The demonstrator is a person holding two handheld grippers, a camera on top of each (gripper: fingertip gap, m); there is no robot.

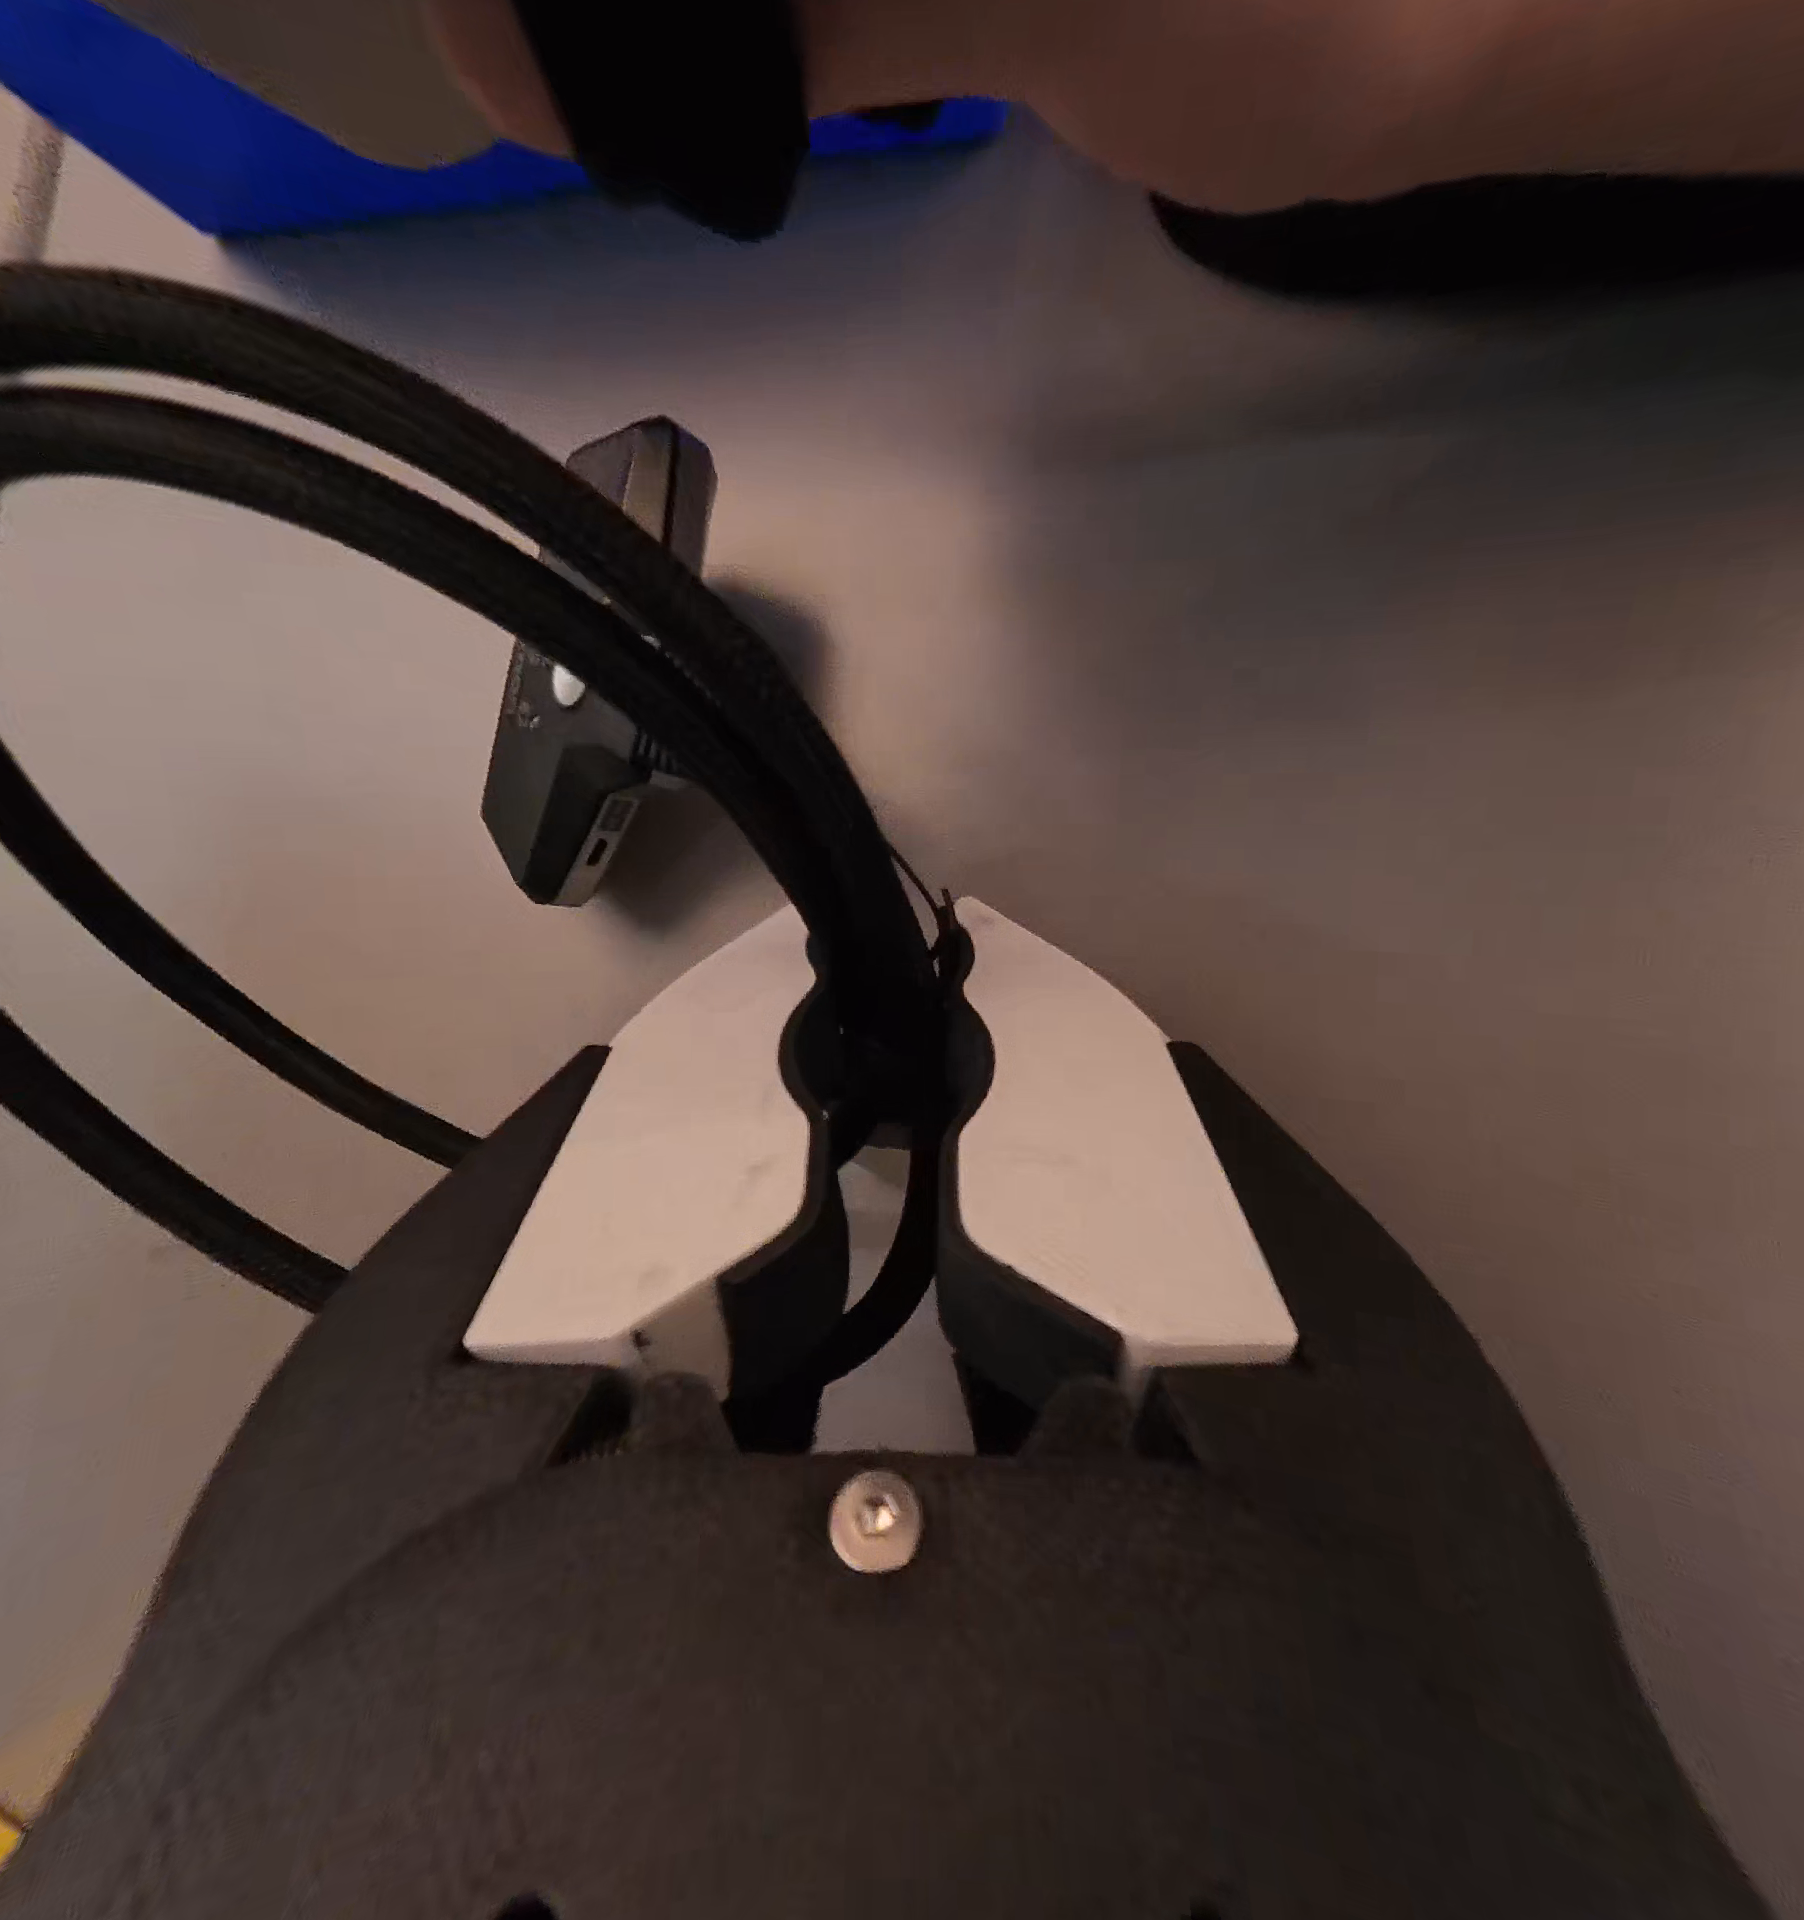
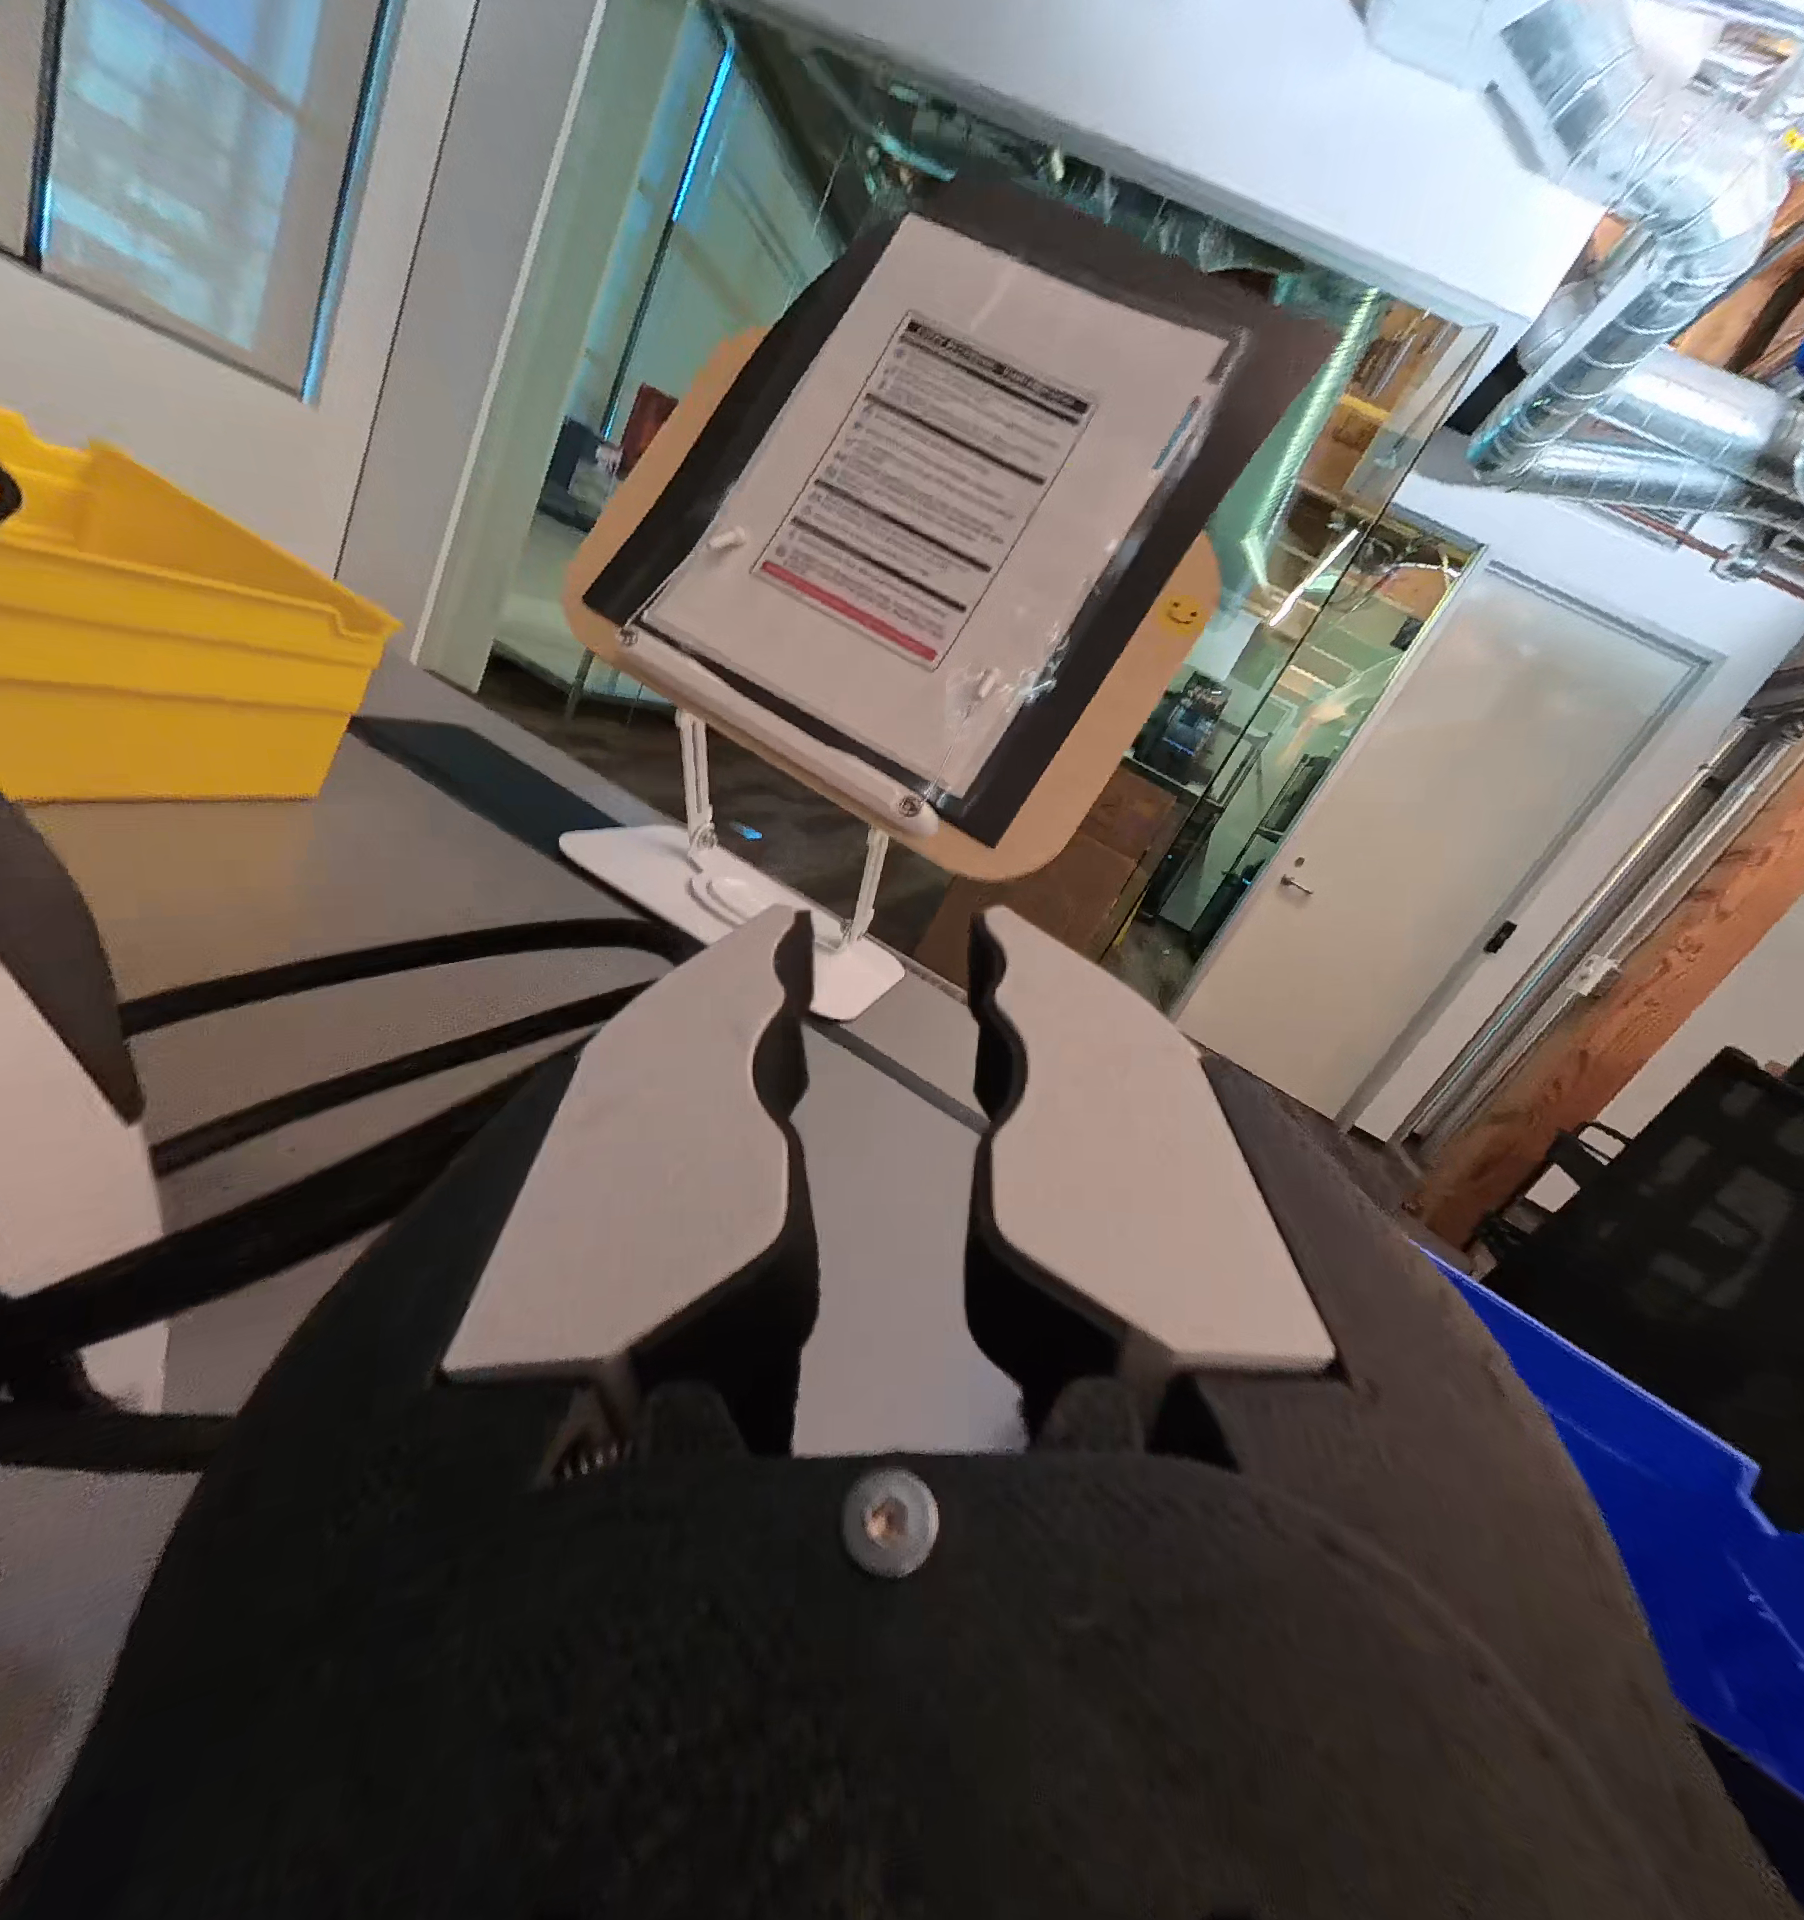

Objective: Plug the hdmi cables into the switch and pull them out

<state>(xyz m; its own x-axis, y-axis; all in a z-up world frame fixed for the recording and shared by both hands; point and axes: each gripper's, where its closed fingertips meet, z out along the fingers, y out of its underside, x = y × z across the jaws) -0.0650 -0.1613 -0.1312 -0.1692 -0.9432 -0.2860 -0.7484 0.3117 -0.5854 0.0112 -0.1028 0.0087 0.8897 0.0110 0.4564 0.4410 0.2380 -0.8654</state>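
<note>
In the left wrist view my left gripper [image 1: 882,966] is shut on a bundle of black braided HDMI cable [image 1: 669,644], held above the grey table. The cable loops [image 1: 77,831] sweep off to the left. Beyond the fingers the small black HDMI switch [image 1: 607,675] lies on the table, partly crossed by the cable; ports show on its near end. In the right wrist view my right gripper [image 2: 887,945] is open and empty, raised over the table and pointing toward a sign stand. Black cables [image 2: 378,997] lie on the table to its left.
A blue bin [image 1: 233,156] sits at the far side, also at the right edge of the right wrist view [image 2: 1708,1558]. A yellow bin [image 2: 119,655] stands back left. A sign stand [image 2: 908,582] with a printed sheet stands ahead. A person's hand [image 1: 1293,83] is overhead.
</note>
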